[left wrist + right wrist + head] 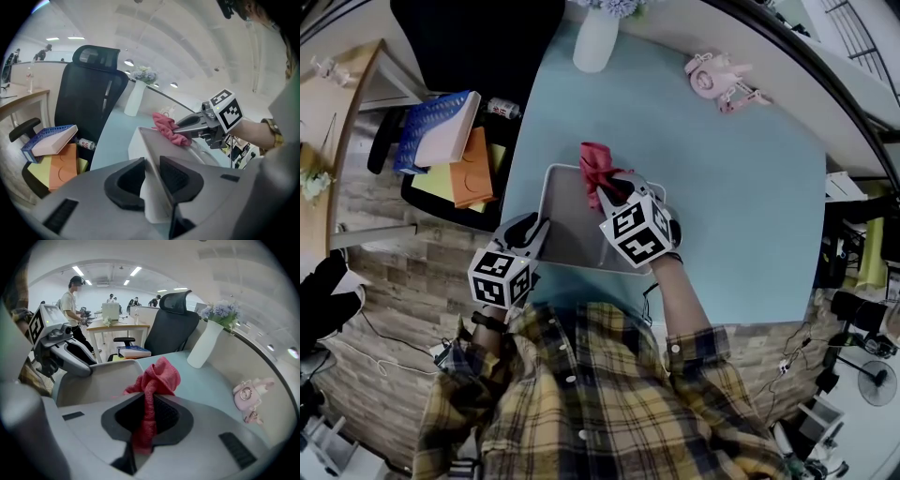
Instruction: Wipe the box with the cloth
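A shallow white box (567,225) sits on the pale blue table (741,187). My left gripper (532,236) is shut on the box's near left wall (152,178), the thin wall pinched between both pads. My right gripper (614,192) is shut on a red cloth (598,169), which bunches out past the jaws over the box's far right part. In the right gripper view the cloth (152,385) hangs between the pads above the box (101,380). The left gripper view shows the cloth (169,129) resting on the box rim.
A white vase (596,37) with flowers stands at the table's far edge. A pink toy (719,80) lies at the far right. A black chair (478,56) at the left holds a blue basket (436,127) and orange folders (471,169). People stand in the background.
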`<state>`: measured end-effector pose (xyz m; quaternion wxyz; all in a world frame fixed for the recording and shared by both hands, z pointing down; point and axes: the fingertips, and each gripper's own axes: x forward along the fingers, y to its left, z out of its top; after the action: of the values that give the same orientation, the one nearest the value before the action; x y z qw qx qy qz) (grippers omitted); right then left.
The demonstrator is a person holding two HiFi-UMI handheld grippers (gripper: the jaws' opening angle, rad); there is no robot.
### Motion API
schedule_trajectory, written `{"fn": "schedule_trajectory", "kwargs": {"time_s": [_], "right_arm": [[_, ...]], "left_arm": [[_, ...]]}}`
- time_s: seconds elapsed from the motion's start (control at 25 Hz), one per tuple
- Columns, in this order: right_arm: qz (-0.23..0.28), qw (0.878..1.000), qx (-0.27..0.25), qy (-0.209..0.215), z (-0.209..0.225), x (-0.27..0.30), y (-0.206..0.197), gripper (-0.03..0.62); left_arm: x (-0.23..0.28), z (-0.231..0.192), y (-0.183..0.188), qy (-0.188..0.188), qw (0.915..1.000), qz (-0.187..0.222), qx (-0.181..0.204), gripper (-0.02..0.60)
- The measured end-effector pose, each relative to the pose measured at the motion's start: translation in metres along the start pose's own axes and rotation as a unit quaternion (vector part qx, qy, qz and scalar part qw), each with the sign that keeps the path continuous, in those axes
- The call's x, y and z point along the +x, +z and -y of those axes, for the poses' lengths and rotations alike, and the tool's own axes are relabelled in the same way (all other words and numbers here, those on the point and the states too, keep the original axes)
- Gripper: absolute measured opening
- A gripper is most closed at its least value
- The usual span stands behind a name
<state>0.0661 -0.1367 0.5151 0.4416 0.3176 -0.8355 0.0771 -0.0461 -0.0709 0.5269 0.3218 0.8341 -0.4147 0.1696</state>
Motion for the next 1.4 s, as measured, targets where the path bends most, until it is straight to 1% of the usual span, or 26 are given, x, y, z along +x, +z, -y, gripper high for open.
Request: {"fn": "schedule_trajectory", "kwargs": {"time_s": [0.16,0.28,0.4,0.52,0.68,0.84,1.04,1.28,1.4], "right_arm": [[0.005,1.0,0.023,-0.007,0.009,-0.011,-0.012,0.054],[0.008,1.0,0.027,-0.011,0.011,-0.015,-0.015,0.054],[0.01,0.999,0.048,-0.011,0.014,-0.017,-0.019,0.054],[-0.004,0.998,0.055,-0.031,0.024,-0.025,-0.03,0.054],[-0.012,0.996,0.075,-0.055,0.034,-0.035,-0.054,0.054],[-0.016,0.994,0.081,-0.067,0.038,-0.042,-0.065,0.054],[-0.039,0.992,0.081,-0.084,0.045,-0.054,-0.082,0.054],[-0.036,0.99,0.089,-0.108,0.05,-0.066,-0.096,0.054],[-0.027,0.985,0.117,-0.122,0.053,-0.072,-0.103,0.054]], "left_arm": [[0.0,0.0,0.0,-0.001,1.0,0.002,0.001,0.097],[0.0,0.001,-0.001,0.0,1.0,0.002,0.001,0.097],[0.0,0.001,0.0,0.0,1.0,0.001,0.003,0.097],[0.0,0.001,0.0,-0.001,1.0,0.002,0.003,0.097],[-0.002,0.0,0.0,-0.002,1.0,0.004,0.0,0.097],[-0.001,0.0,-0.001,-0.002,1.0,0.005,-0.002,0.097],[0.0,0.001,-0.001,0.0,1.0,0.005,-0.001,0.097],[0.0,0.0,-0.001,0.0,1.0,0.008,-0.002,0.097],[0.0,0.0,-0.001,0.002,0.9999,0.01,-0.002,0.097]]}}
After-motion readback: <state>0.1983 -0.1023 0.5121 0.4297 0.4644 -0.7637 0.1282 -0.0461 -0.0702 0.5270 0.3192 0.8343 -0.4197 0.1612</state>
